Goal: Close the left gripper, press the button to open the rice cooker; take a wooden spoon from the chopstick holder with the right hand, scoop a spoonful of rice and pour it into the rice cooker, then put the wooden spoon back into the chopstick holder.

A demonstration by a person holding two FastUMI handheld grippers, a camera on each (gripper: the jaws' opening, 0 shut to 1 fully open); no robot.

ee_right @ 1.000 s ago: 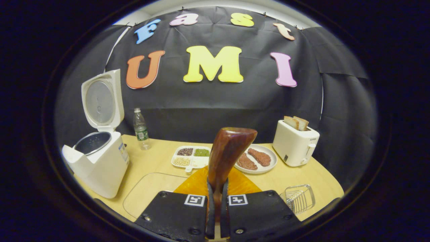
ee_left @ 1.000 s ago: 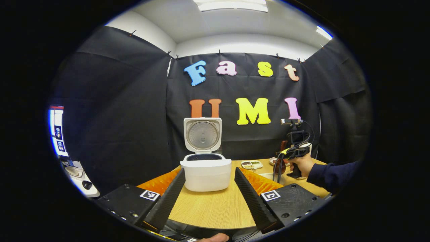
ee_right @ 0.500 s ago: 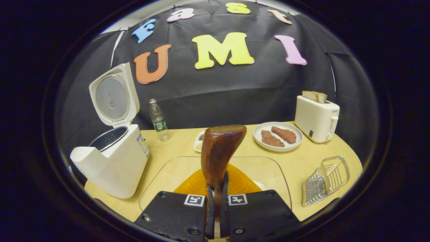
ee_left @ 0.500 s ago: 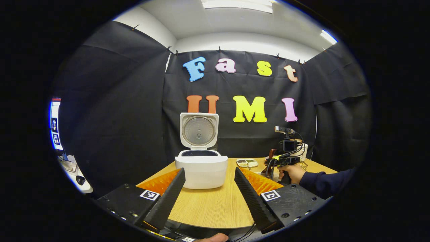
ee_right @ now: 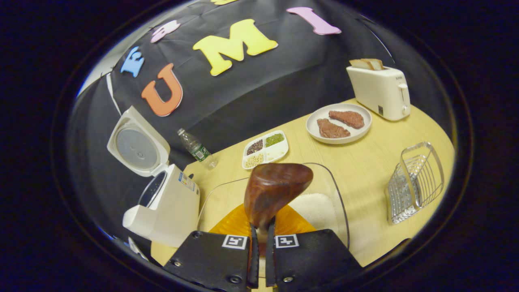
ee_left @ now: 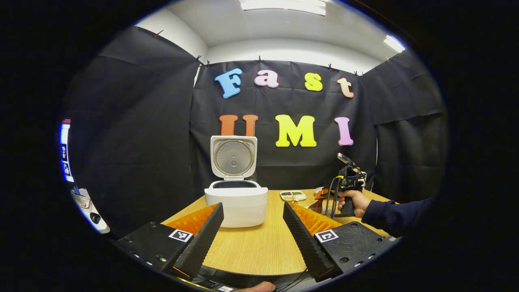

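Observation:
The white rice cooker stands on the table with its lid swung up; it sits at lower left in the right gripper view. My left gripper is open, hanging short of the cooker with nothing between its fingers. My right gripper is shut on the handle of a dark wooden spoon, whose bowl hovers over a clear glass dish holding white rice. The wire chopstick holder lies at the right. A hand holds the right gripper right of the cooker.
Behind the dish are a divided tray of grains, a water bottle, a plate with two meat pieces and a toaster with bread. The wooden table ends in a rounded front edge.
The right gripper has tipped downward and rolled, bringing the spoon over the rice in the glass dish. The left gripper shifted a little, so the cooker sits farther left in its view.

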